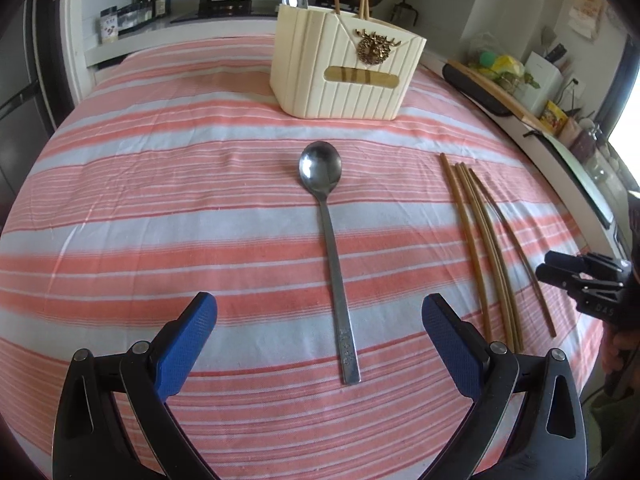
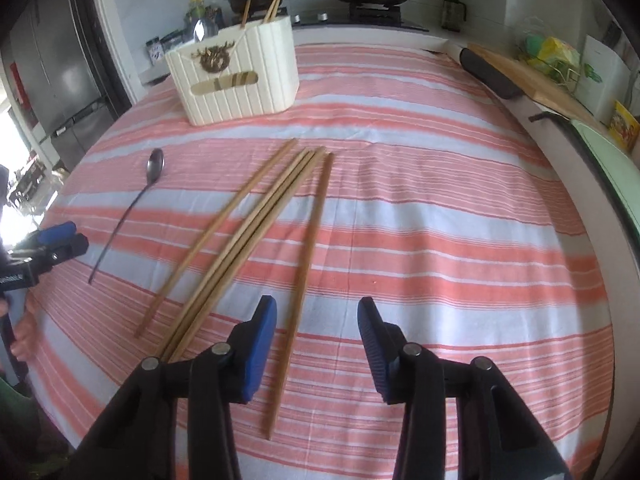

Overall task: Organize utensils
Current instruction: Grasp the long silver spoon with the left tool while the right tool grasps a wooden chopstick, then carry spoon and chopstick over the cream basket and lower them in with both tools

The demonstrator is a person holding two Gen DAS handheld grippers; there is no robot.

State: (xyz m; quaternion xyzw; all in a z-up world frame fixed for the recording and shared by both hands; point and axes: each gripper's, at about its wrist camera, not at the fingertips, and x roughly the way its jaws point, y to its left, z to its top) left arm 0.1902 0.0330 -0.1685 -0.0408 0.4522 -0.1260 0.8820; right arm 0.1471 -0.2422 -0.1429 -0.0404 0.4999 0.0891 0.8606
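Left hand-held gripper (image 1: pixel 319 322) angled down, jaws wide over spoon (image 1: pixel 328 232); right hand-held gripper (image 2: pixel 317 334) angled down, parted, empty.

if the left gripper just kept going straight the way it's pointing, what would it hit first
Most likely the spoon. The left gripper, jaws open and empty, tilts down at the striped tablecloth, with the spoon's handle lying lengthwise between its fingers. Depth is unclear, so it might touch cloth beside the handle first.

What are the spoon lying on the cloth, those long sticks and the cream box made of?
The spoon looks like polished steel: grey and mirror-shiny. The chopsticks seem to be wood or bamboo: matte tan. The holder is probably moulded plastic, cream and ribbed, with a brass-coloured emblem.
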